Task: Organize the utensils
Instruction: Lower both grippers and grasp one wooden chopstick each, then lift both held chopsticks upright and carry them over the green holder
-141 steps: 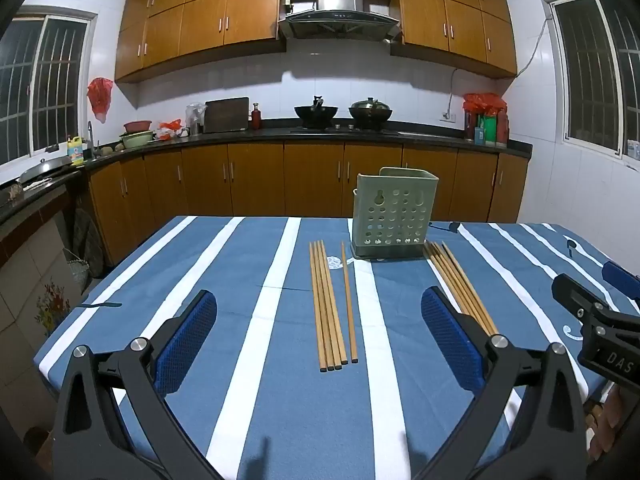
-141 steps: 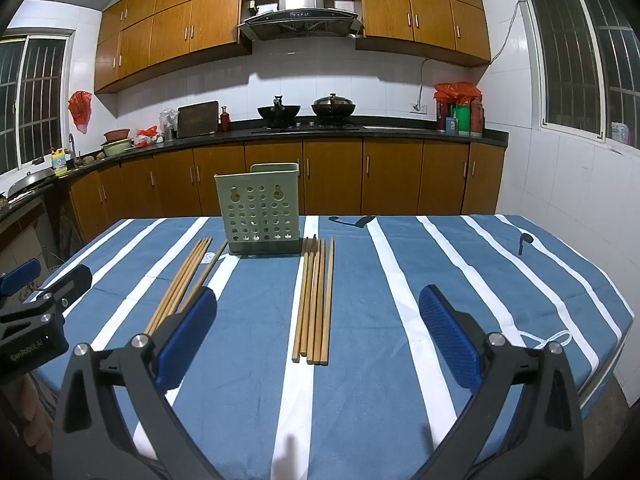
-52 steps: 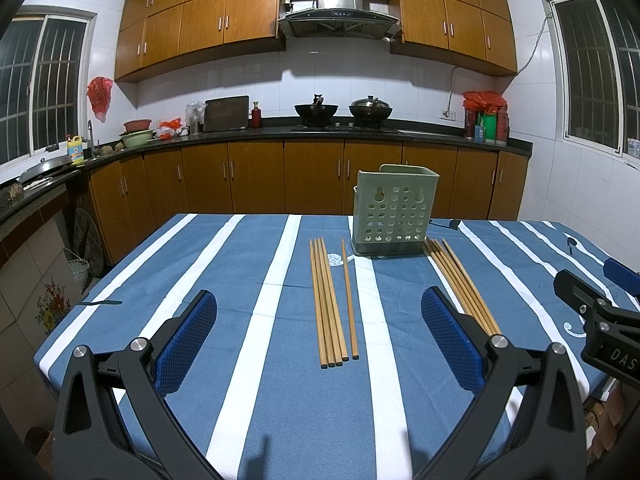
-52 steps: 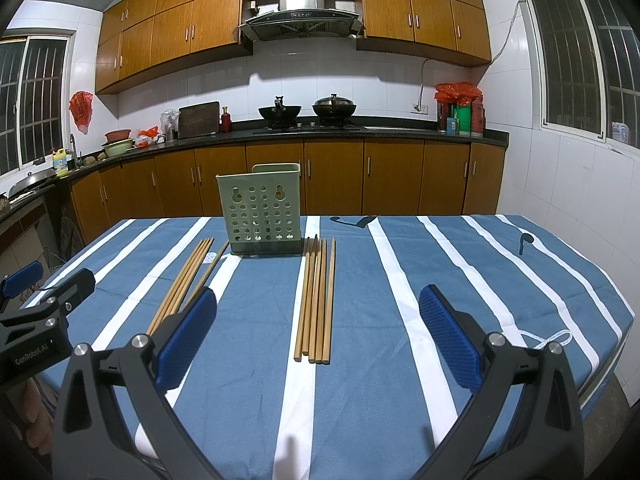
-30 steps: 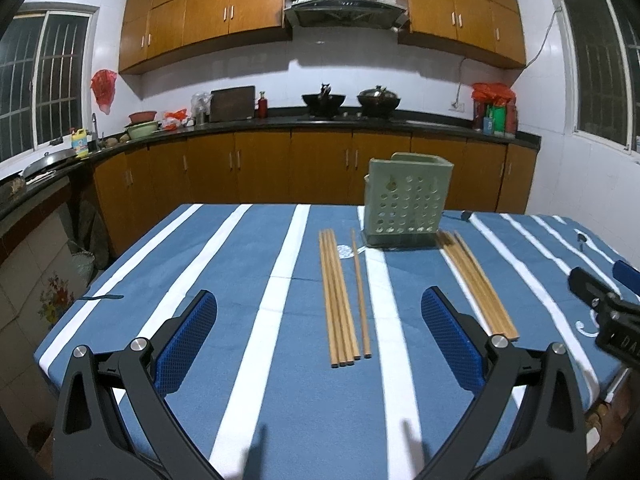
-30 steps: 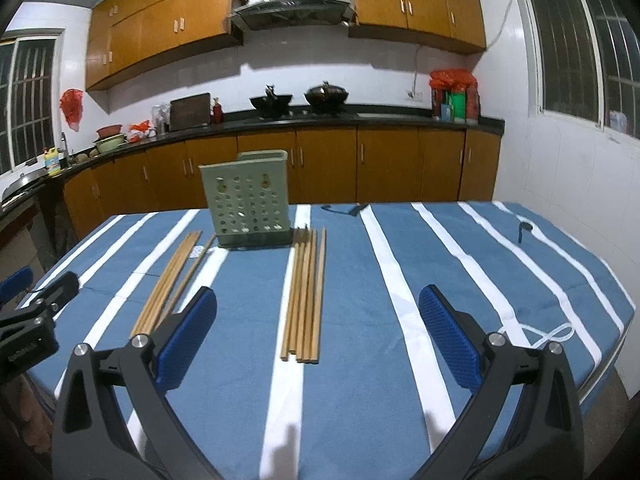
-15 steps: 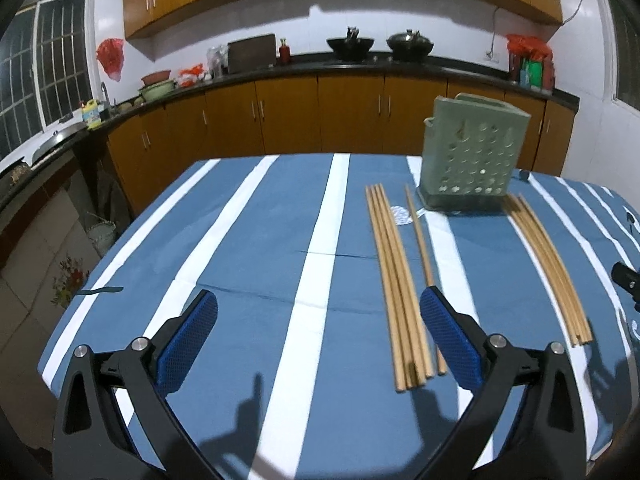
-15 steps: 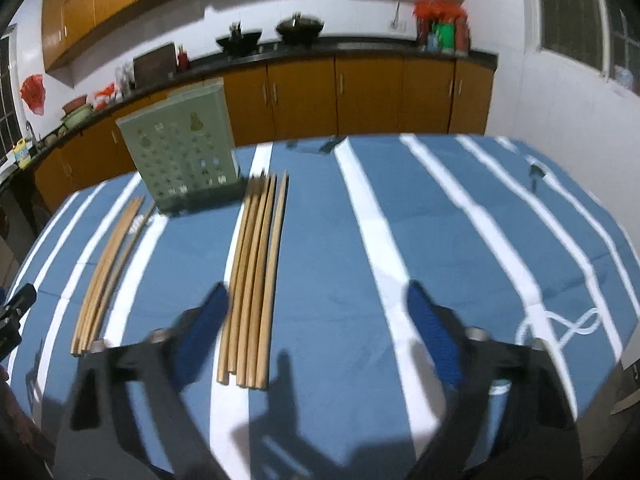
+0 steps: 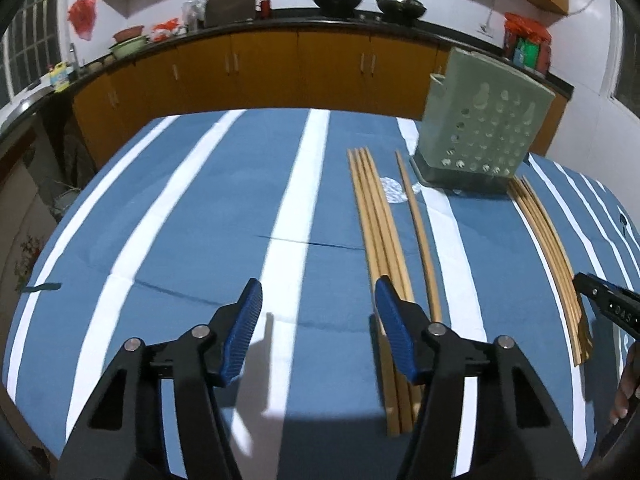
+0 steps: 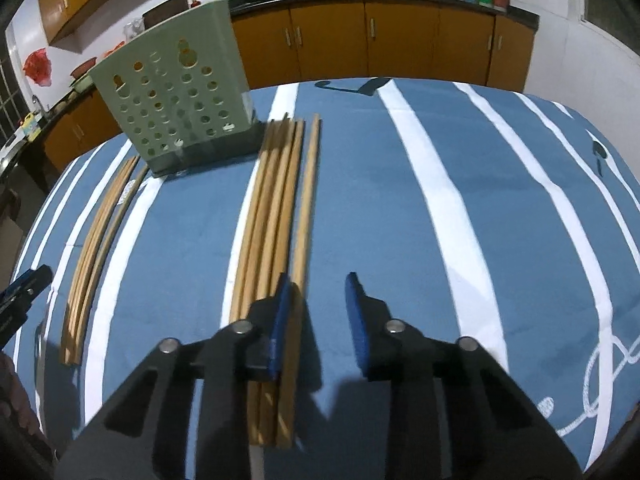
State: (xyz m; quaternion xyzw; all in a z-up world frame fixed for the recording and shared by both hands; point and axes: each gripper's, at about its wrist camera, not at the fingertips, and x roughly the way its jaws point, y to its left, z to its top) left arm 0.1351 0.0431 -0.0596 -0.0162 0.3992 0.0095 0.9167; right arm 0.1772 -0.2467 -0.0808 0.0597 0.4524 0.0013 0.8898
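Nearest in the left wrist view, the left gripper (image 9: pixel 318 320) is held low over the striped blue tablecloth (image 9: pixel 200 220), its blue-padded fingers (image 9: pixel 244 332) apart with nothing between them. Its right finger is seen just in front of the near ends of a bundle of chopsticks (image 9: pixel 376 224), which lies lengthwise on the cloth. A single chopstick (image 9: pixel 418 220) lies just beside that bundle, on the side toward the holder. At the right edge of this view, part of the other gripper is seen beside a second bundle.

In the right wrist view, the right gripper (image 10: pixel 316 320) is held low over the second bundle of chopsticks (image 10: pixel 276 208). Its fingers (image 10: pixel 356 320) are apart, though by a narrower gap, and nothing is clamped. The left finger is seen over the outermost sticks at their near end; whether it touches them cannot be told.

Farther back, a green perforated utensil holder (image 10: pixel 176 100) stands upright on the cloth between the two bundles, near their far ends. Whether anything is inside it cannot be told.

Beyond the table, brown cabinets (image 9: pixel 280 68) are seen under a dark counter (image 9: pixel 248 26) that carries two woks (image 9: pixel 338 0).
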